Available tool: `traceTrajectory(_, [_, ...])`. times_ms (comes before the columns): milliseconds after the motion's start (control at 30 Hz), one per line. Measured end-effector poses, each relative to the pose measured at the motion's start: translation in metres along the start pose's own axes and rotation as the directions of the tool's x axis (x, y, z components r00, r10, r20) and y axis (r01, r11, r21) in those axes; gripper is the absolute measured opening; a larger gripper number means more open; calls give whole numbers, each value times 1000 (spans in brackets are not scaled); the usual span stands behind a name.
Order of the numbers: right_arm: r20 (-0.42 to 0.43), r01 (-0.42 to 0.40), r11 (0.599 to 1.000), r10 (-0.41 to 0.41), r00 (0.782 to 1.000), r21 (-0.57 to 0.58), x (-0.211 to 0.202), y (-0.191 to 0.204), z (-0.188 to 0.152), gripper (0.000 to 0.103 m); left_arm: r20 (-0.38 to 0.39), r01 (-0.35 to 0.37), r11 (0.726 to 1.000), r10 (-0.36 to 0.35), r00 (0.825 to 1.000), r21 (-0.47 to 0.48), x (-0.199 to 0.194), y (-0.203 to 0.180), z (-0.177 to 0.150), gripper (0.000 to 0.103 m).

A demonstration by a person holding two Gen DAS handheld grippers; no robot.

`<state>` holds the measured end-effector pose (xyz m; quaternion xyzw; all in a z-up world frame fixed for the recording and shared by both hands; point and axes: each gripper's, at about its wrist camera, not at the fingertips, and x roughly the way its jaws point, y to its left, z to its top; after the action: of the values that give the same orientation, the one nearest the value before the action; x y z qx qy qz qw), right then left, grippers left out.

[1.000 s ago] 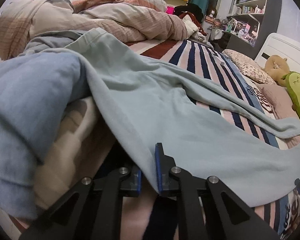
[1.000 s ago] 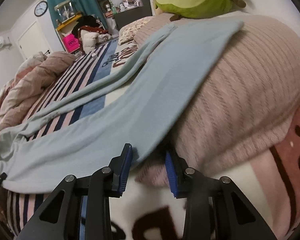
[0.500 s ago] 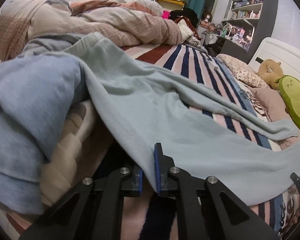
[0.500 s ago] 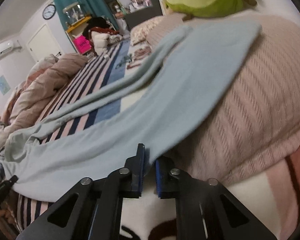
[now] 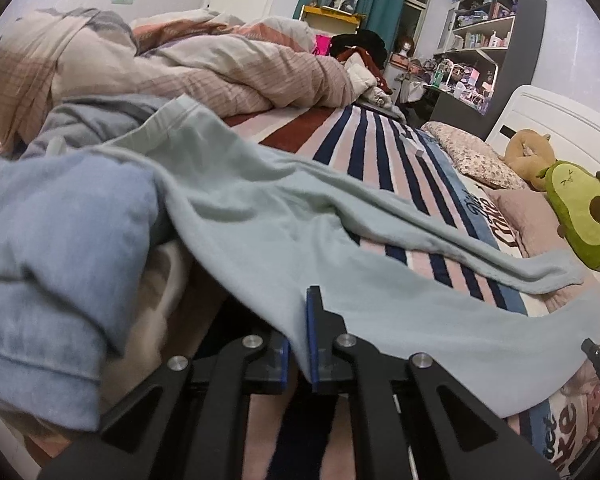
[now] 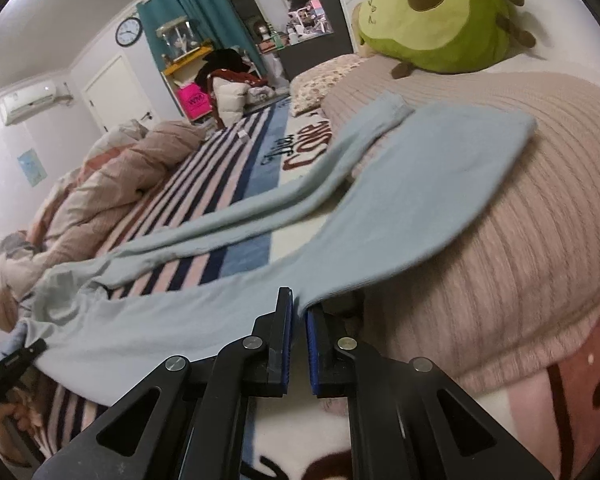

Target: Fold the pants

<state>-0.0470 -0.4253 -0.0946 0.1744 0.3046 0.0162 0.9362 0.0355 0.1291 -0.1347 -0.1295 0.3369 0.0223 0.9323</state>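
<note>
Bed (image 5: 380, 152) fills both views, striped blanket on top, rumpled duvet (image 5: 204, 68) heaped at the far side, ribbed pink pillow (image 6: 520, 208) at the head end with an avocado plush (image 6: 440, 16) behind it.

Pants (image 5: 300, 232), pale blue-green, lie lengthwise along the near edge of the bed: waist end up by a pile of denim (image 5: 52, 248), both legs running toward the pillow, nearer leg draped over it, the two legs split apart and not yet stacked.

Fabric looks thin, soft, light knit. Should drape and sag between grips, no stiffness, may stretch or slip if pinched shallow. Best held at the near long edge, one grip near the waist and one near the cuff, so the leg can be carried over the other.

Left gripper (image 5: 299, 336) is clamped on the pants edge near the waist end, cloth running between the pads. Right gripper (image 6: 299, 320) is nearly closed, pinching the near leg's edge beside the pillow.

Room: cluttered bedroom, teal curtain (image 6: 204, 16), shelves (image 5: 492, 32), wall clock (image 6: 128, 31), dim indoor light.
</note>
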Motion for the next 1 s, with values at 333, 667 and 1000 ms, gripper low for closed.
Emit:
traceTrajectory(333, [10,-43,994,44,999,-98,16,10,53,1,67,-7,998,3,998,56,15,-24,56,5])
traceTrajectory(667, [20,43,998,-42,999,-42,62,8,98,1,67,-21,995,14,998,98,77,-31,126,5])
traceTrajectory(1000, [-227,92,995,-99,969,-42,101,22,134,5,-191,-27,986,58,980,162,120,-49,176,5])
